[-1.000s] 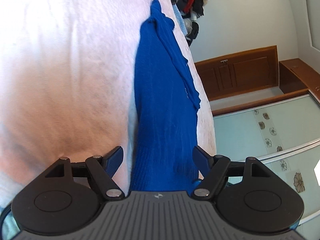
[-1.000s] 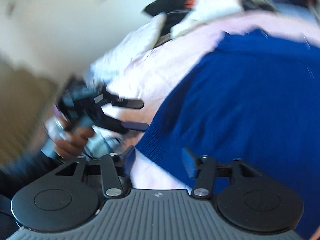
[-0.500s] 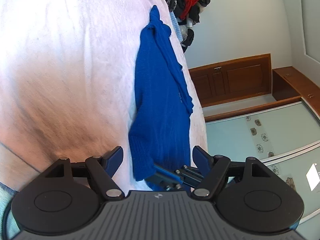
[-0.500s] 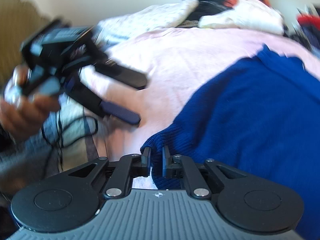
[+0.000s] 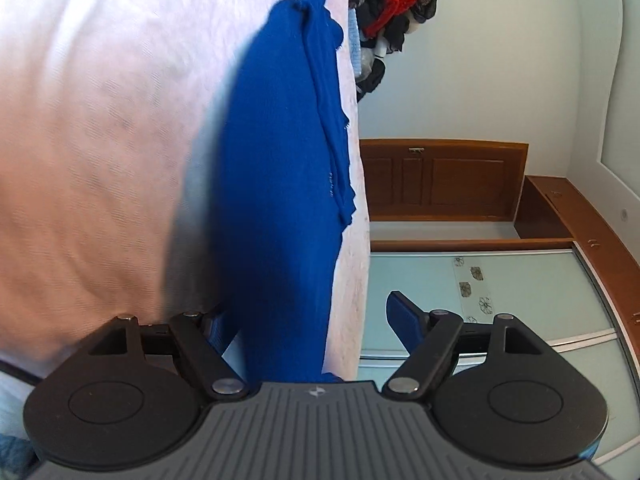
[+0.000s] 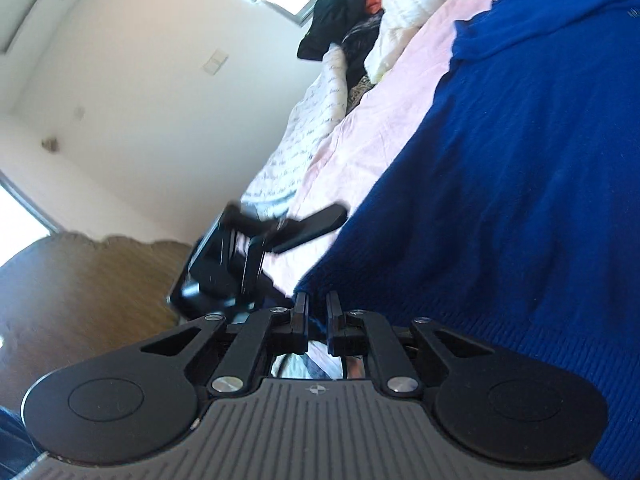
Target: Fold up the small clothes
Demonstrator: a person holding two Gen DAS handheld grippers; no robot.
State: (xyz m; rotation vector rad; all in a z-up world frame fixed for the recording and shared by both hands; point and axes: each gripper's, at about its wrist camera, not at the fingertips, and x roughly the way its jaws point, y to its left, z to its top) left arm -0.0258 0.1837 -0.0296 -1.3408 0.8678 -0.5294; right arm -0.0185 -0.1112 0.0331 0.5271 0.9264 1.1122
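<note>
A blue knit sweater (image 5: pixel 280 184) lies stretched out on the pink bedsheet (image 5: pixel 100 120). My left gripper (image 5: pixel 310 324) stands open at its near end. The hem runs between the wide-apart fingers and neither pad presses on it. In the right wrist view the same sweater (image 6: pixel 520 180) fills the right side. My right gripper (image 6: pixel 317 314) is shut on the sweater's near corner; blue cloth shows in the narrow gap, and the jaws are opening a little. The left gripper (image 6: pixel 316 228) shows blurred just beyond that corner, over the sheet.
A heap of red, black and blue clothes (image 5: pixel 392 12) lies at the far end of the bed. White bedding (image 6: pixel 404 12) and dark garments (image 6: pixel 332 20) sit at the head. Off the bed are a wooden cabinet (image 5: pixel 440 180), glass wardrobe doors (image 5: pixel 520 292) and wood floor (image 6: pixel 80 280).
The right gripper went from open to shut on the sweater's corner, then rolled. The left gripper shifted along the hem; the right gripper's fingers have left its view.
</note>
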